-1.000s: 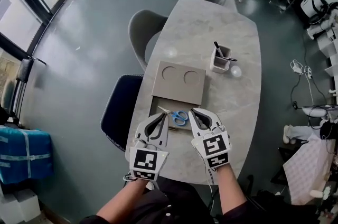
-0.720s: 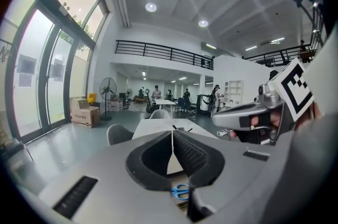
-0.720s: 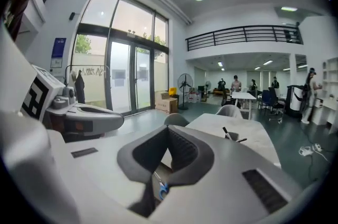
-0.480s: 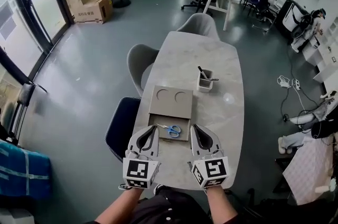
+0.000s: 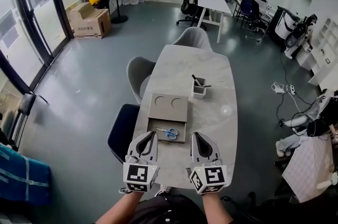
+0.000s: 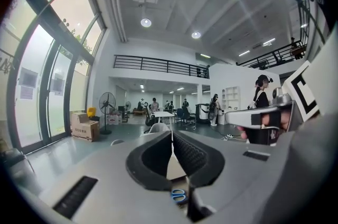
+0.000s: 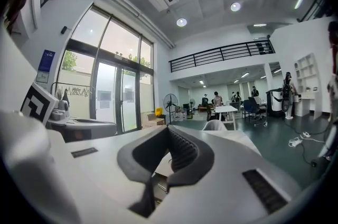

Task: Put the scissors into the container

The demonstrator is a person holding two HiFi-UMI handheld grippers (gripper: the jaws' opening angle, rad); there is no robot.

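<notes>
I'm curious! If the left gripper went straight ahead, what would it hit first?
Probably nothing soon: the left gripper points nearly level, passing over the scissors and tray. The far chair might come first, but depth is unclear.

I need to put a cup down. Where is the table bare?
Bare: the far end of the table beyond the container, and the strip right of the board. Crowded: the near edge, with scissors, left tongs and right tongs.
</notes>
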